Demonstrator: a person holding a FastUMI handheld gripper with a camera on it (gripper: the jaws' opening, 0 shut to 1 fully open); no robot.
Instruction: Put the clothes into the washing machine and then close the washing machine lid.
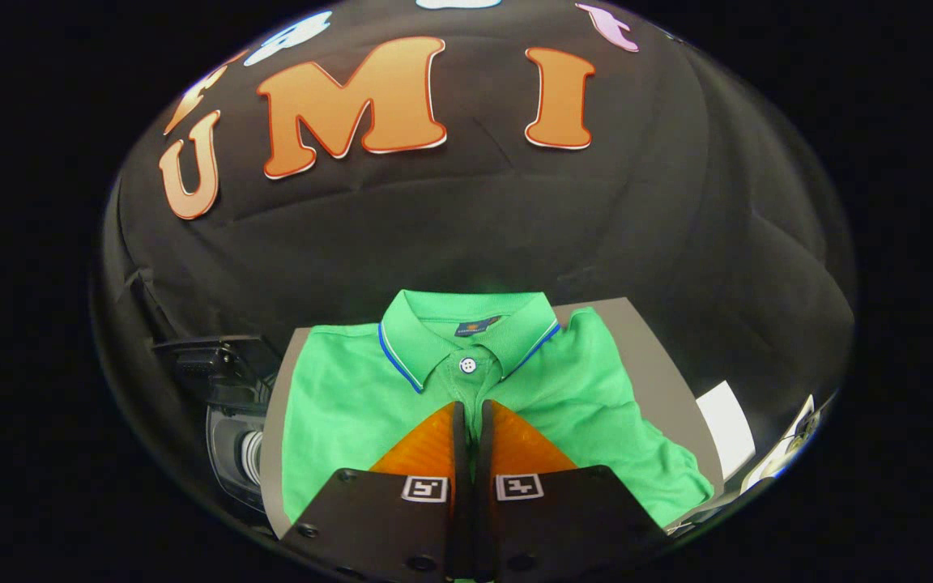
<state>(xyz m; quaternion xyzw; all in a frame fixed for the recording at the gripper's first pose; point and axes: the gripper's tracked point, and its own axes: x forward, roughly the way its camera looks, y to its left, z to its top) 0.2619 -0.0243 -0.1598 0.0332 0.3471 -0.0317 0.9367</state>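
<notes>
Over green polo shirt (588, 389) on table (653, 356) | jaws nearly closed, gripping nothing | washing machine (232, 429) beside table

- The small dark label (479, 326) inside the collar of the green polo shirt (596, 389) has a mark too small to read.
- The hand-held gripper (471, 409), its fingers close together, carries two square coded markers (424, 488), no words.

A grey table (645, 356) carries a folded green polo shirt (337, 405) (collar up).
</notes>
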